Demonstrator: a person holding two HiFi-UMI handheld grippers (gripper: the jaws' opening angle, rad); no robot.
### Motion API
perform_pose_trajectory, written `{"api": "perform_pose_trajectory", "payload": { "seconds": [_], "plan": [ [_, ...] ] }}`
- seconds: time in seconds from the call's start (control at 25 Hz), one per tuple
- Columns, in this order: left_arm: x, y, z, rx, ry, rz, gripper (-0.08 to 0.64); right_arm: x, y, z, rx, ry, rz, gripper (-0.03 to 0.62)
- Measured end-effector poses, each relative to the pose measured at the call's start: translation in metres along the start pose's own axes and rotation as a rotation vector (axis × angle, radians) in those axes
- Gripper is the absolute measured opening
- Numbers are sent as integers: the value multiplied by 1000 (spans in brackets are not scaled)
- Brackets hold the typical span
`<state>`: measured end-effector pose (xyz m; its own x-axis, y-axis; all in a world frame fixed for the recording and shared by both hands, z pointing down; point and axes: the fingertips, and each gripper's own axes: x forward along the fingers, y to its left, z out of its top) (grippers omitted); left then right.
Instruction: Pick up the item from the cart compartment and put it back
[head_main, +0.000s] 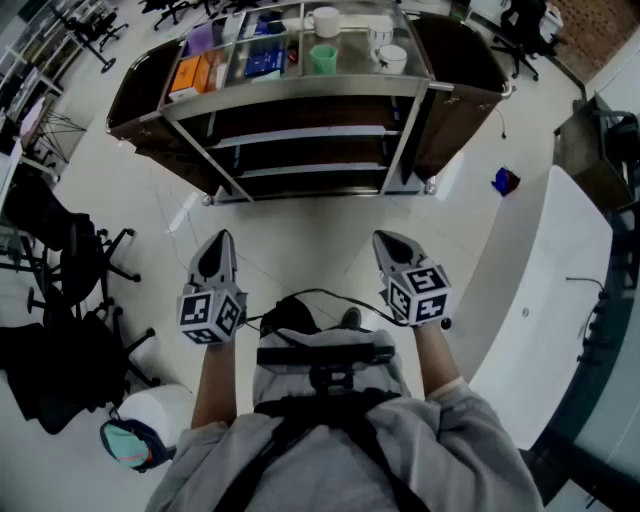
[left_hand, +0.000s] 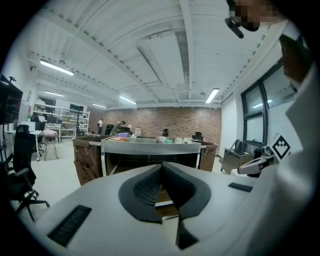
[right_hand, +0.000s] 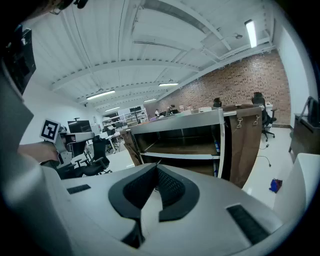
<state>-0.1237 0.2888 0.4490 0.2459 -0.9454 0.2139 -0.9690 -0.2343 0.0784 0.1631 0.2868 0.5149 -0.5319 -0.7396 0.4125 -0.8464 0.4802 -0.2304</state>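
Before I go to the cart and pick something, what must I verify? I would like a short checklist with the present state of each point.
1. Left gripper empty: ok, jaws together, nothing between.
2. Right gripper empty: ok, the same.
3. Jaws opened for picking: not ok, both are shut.
4. Reach to the grey metal cart with brown side bags: probably not ok, white floor lies between.
5. Item chosen: cannot tell; the top compartments hold a green plastic cup, orange boxes and white cups.

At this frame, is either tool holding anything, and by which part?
Nothing is held: left tool and right tool are both shut, empty.
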Motion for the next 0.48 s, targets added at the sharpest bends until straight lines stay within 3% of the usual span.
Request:
{"api": "perform_pose_trajectory", "payload": {
  "seconds": [0.24,0.48],
  "plan": [
    [17,-2,10,-2,-19,-8,6,8,-16,6,1,-6,-3,9],
    [61,28,17,23,-33,-41,6,56,-21,24,-5,-26,-21,9]
  ]
}}
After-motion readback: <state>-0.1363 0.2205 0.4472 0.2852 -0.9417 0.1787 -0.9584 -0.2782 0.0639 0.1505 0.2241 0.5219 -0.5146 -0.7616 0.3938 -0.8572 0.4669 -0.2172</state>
